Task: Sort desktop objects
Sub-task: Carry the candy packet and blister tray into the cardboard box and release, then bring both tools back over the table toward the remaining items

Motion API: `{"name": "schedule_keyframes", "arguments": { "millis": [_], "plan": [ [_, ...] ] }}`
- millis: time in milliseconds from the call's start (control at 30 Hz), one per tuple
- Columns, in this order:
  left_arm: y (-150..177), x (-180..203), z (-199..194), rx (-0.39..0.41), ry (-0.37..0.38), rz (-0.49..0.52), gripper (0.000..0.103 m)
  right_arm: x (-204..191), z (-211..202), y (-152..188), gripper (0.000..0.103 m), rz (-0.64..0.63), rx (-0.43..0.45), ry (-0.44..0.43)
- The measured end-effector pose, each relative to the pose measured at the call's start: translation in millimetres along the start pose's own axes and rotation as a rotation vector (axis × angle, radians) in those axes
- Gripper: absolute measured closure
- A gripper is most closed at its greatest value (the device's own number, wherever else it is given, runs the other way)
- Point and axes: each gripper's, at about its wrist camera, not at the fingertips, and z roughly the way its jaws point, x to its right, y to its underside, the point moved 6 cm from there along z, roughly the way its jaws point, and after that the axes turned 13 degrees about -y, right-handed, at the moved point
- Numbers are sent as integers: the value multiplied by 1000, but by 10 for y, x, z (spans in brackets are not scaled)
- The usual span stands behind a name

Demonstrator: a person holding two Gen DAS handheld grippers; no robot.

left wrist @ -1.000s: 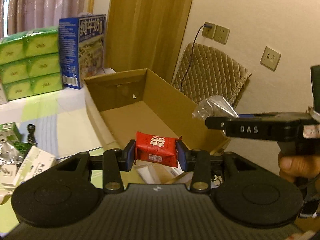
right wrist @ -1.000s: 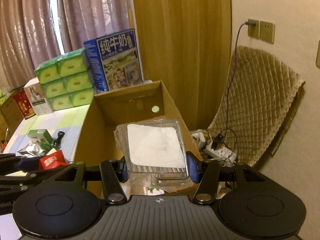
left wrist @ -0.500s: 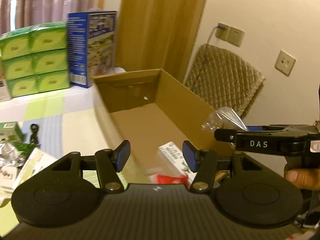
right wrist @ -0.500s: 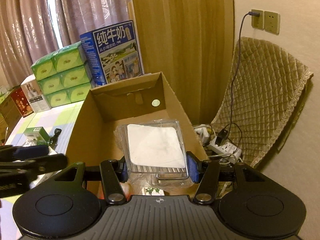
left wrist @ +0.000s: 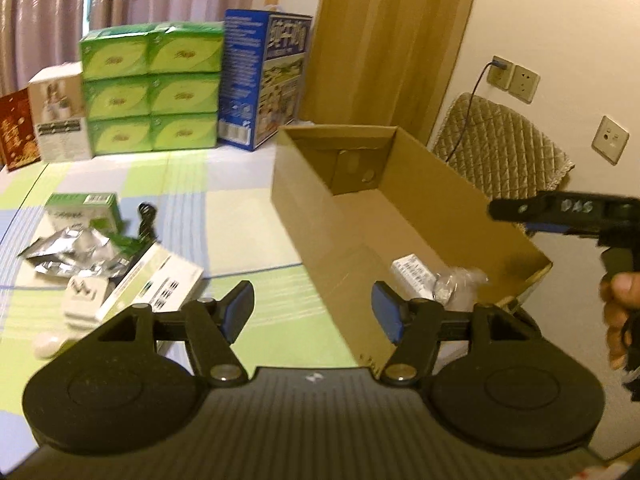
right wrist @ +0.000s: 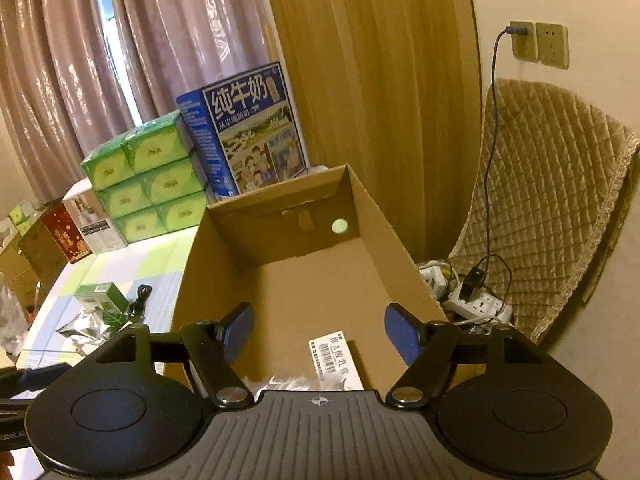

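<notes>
Indoors, checked tablecloth (left wrist: 240, 208), drawn curtains (right wrist: 132, 52)

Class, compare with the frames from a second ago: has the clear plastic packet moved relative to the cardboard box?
Yes. It left the right gripper, whose jaws have just been opening, and now lies in the cardboard box as the clear plastic packet.

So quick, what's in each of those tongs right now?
Left tongs: open, empty, just been opening.
Right tongs: open, empty, just been opening over the cardboard box.
</notes>
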Motion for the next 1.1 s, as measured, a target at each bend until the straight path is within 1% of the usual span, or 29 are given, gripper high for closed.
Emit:
{"name": "schedule_keyframes", "arguments": {
  "millis": [167, 233, 433, 667, 733, 867, 1000, 1100],
  "plan": [
    [121, -170, -136, -7, -20, -24, 41, -118, -185, 21, 30, 14, 18, -6],
    [159, -245, -211, -6, -31, -27, 41, -213, -251, 38, 28, 7, 24, -17],
    [271, -554, -465, 3, -72, -49, 37, -637, -382, 122, 21, -23, 32, -73],
    [471, -1116, -736, -5, -161, -99, 36, -1208, -442, 245, 14, -69, 28, -158],
    [522, -1280, -802, -7, -187, -110, 35, -1364, -436, 271, 11, -83, 26, -179],
    [611, -1561, -930, -7, -238, -119, 30, -1624, -319, 350, 9, -100, 9, -222],
    [679, -1789, -992, -11, -275, -118, 28, -1841, -133, 473, 6, -120, -30, -257],
    [705, -1940, -981, -14, -295, -109, 27, -1973, 52, 577, 4, -134, -65, -266]
  ]
}}
